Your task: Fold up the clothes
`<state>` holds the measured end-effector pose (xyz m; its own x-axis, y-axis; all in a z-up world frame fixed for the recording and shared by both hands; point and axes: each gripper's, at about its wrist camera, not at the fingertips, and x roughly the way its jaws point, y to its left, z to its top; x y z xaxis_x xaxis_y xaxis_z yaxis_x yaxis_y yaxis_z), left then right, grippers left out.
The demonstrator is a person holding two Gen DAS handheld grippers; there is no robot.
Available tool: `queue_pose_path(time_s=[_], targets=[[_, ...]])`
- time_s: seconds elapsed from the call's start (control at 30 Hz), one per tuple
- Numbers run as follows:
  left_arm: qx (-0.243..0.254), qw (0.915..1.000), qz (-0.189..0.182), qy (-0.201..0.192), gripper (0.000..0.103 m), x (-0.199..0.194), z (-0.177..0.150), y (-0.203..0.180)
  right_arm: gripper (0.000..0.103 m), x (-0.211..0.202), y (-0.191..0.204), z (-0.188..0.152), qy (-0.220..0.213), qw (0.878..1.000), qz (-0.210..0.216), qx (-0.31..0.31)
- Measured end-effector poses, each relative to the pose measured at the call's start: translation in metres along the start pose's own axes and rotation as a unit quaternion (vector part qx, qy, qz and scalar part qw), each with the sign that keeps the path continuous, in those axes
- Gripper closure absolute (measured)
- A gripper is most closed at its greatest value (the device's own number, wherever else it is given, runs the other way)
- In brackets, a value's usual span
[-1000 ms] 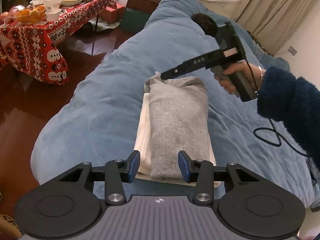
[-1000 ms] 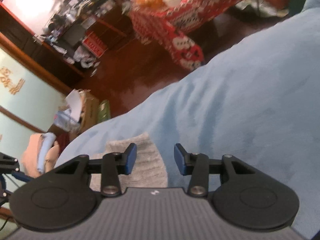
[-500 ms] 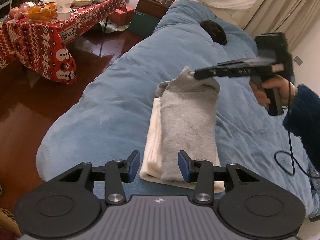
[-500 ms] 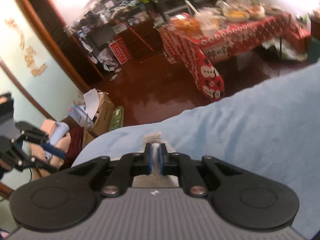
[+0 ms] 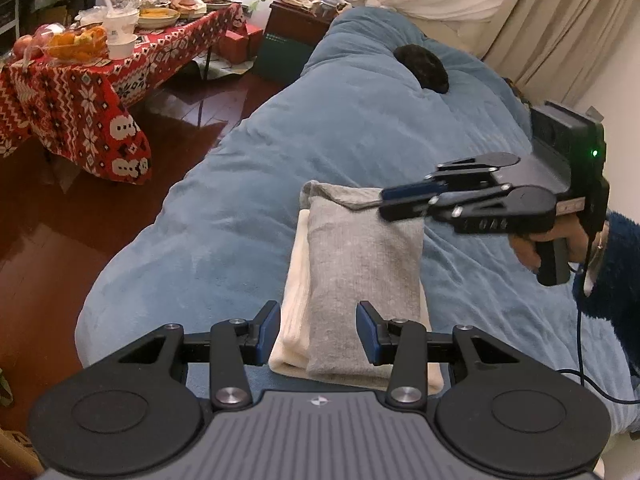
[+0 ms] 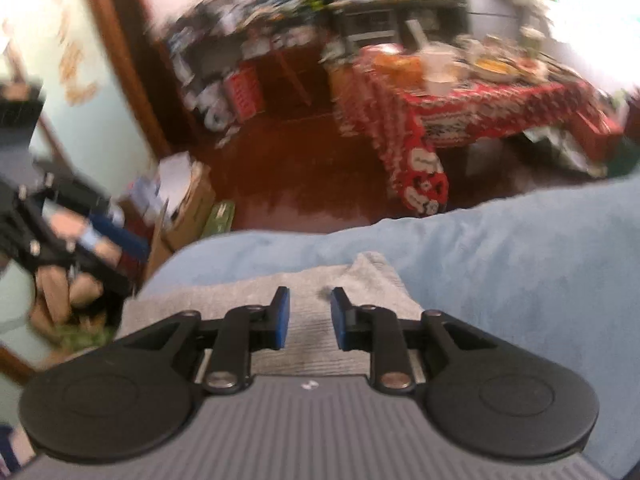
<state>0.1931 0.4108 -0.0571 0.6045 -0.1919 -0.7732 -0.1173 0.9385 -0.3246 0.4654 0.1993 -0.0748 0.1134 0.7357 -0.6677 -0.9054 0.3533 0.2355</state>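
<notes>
Hovering right tongs point(image 6: 306, 317), jaws opening, nothing pinched, over grey garment point(image 5: 360, 264); left tongs point(image 5: 318, 334) spread.

1. Two folded clothes, centre of the left wrist view: one grey garment point(image 5: 362, 276) on one cream garment point(image 5: 295, 300).
2. Two grippers: the left gripper point(image 5: 318, 330) at bottom centre, the right gripper point(image 5: 386, 204) at the right, each with two fingers point(image 5: 267, 330).
3. One blue blanket point(image 5: 240, 208) on the bed.
4. One dark round thing point(image 5: 420, 68) at upper right.
5. One counter with a red patterned cloth point(image 5: 76, 108), upper left.
6. One hand point(image 5: 532, 248) in view, at the right edge.
</notes>
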Motion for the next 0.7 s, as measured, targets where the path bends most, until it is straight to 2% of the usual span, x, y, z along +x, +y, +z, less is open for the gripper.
queue_pose_path(time_s=[0.17,0.23,0.37,0.43,0.47,0.5,0.63,0.7], targets=[[0.007,0.9999,0.011,0.002,0.061,-0.004,-0.008,-0.011,0.076,-0.045,-0.011,-0.019,-0.019,0.995,-0.044,0.083],[0.013,0.9998,0.014,0.001,0.050,-0.005,-0.011,-0.022,0.071,-0.064,-0.007,-0.035,-0.020,0.992,-0.061,0.109],[0.047,0.9988,0.014,0.001,0.043,-0.001,-0.019,-0.057,0.059,-0.107,0.017,-0.078,-0.019,0.984,-0.100,0.147],[0.057,0.9983,0.006,0.002,0.038,0.001,-0.024,-0.076,0.045,-0.130,0.032,-0.102,-0.026,0.979,-0.117,0.163],[0.063,0.9980,-0.001,0.004,0.038,0.004,-0.028,-0.088,0.040,-0.140,0.041,-0.117,-0.029,0.977,-0.129,0.170],[0.070,0.9976,-0.006,0.004,0.035,0.005,-0.032,-0.100,0.030,-0.149,0.050,-0.130,-0.032,0.974,-0.142,0.176],[0.102,0.9947,-0.017,0.001,0.028,0.008,-0.050,-0.149,0.001,-0.198,0.084,-0.180,-0.058,0.956,-0.204,0.201],[0.113,0.9934,-0.020,0.001,0.026,0.010,-0.062,-0.172,0.001,-0.218,0.101,-0.205,-0.061,0.947,-0.233,0.215]])
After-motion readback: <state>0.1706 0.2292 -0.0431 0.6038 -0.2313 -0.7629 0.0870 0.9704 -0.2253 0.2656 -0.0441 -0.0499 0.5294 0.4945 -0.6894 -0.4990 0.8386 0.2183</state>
